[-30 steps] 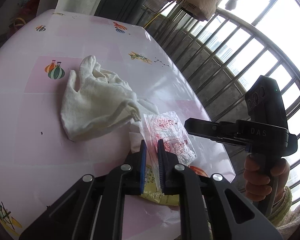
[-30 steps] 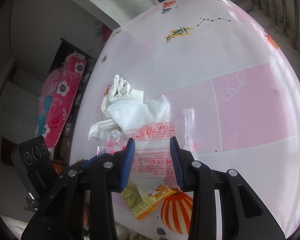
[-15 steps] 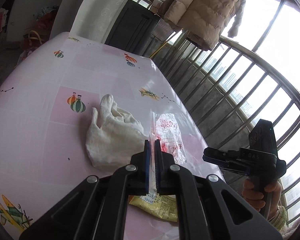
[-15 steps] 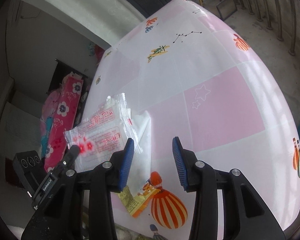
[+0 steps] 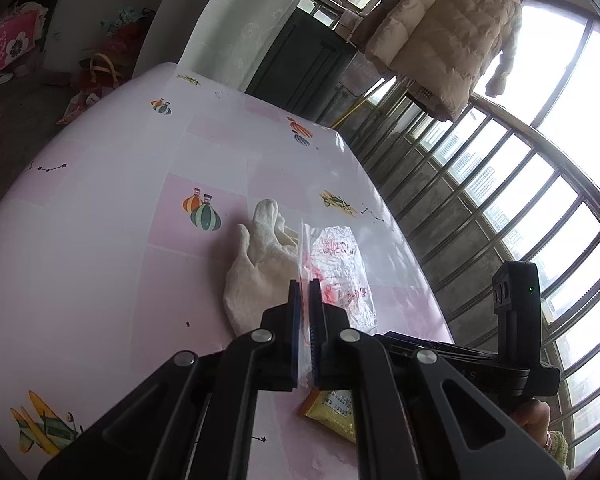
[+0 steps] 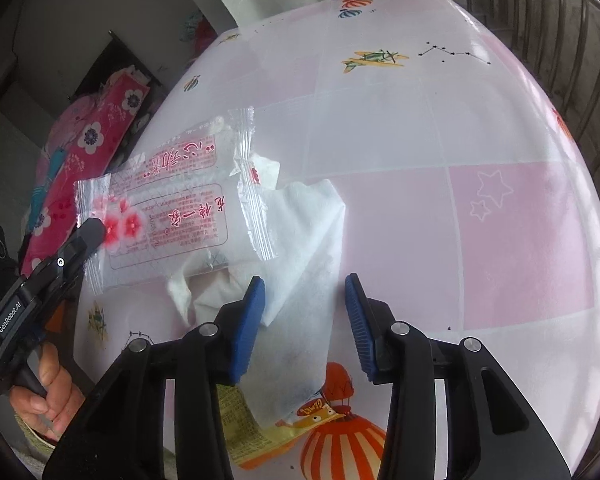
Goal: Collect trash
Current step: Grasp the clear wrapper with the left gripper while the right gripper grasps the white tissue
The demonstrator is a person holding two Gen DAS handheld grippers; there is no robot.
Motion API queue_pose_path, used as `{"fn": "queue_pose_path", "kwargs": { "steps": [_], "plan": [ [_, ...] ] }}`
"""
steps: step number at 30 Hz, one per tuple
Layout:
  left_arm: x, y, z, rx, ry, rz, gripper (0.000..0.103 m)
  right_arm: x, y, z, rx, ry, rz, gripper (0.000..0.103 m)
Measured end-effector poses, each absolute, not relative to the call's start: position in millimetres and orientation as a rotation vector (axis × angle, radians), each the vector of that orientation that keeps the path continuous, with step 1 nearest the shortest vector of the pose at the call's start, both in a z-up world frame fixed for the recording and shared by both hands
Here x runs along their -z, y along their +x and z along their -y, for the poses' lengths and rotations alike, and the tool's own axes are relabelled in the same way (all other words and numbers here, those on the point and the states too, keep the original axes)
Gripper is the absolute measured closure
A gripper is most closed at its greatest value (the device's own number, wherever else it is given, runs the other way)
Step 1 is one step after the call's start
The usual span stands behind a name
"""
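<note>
Right gripper [image 6: 305, 294]: white tissue [image 6: 300, 248] directly below; clear wrapper [image 6: 168, 208] blocks left; bare tabletop [image 6: 480, 128] ahead, right.

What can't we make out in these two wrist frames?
- Yellow wrapper: mostly hidden in both views by the white tissue and the gripper fingers.
- Trash bin: in neither view.
- Clear wrapper, pinched by the left gripper: print too small to read.
- Right gripper, jaws closing: whether its pads touch the tissue below, unclear.
</note>
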State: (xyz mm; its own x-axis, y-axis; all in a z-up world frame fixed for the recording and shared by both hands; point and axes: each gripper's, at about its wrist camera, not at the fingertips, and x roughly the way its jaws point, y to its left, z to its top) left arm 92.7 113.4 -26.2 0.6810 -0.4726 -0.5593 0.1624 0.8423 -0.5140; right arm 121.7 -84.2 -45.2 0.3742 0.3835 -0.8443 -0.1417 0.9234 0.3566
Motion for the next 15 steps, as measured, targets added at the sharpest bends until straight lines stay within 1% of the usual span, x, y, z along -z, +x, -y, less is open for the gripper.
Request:
{"fn": "queue_pose_path", "kwargs": {
  "steps": [1,3,4,6,9,15],
  "plan": [
    [27,93,-113,0.371,-0.45,-0.743,0.099,45,121,84,-0.338,0.235,-1.133,0.07],
    [27,94,-114,0.37,-0.452,-0.744,0.099,46,124,83,-0.339,0.24,-1.134,0.081],
    [28,94,-114,0.371,-0.454,-0.745,0.099,46,126,84,-0.34,0.25,-1.137,0.089],
    [28,94,-113,0.37,-0.454,-0.745,0.099,49,130,83,-0.343,0.272,-1.142,0.098],
    [29,93,-114,0.364,-0.452,-0.746,0.099,40,124,90,-0.37,0.331,-1.102,0.102],
    [28,91,-118,0.35,-0.462,-0.739,0.099,12,118,108,-0.417,0.417,-0.994,0.103]
  ]
}}
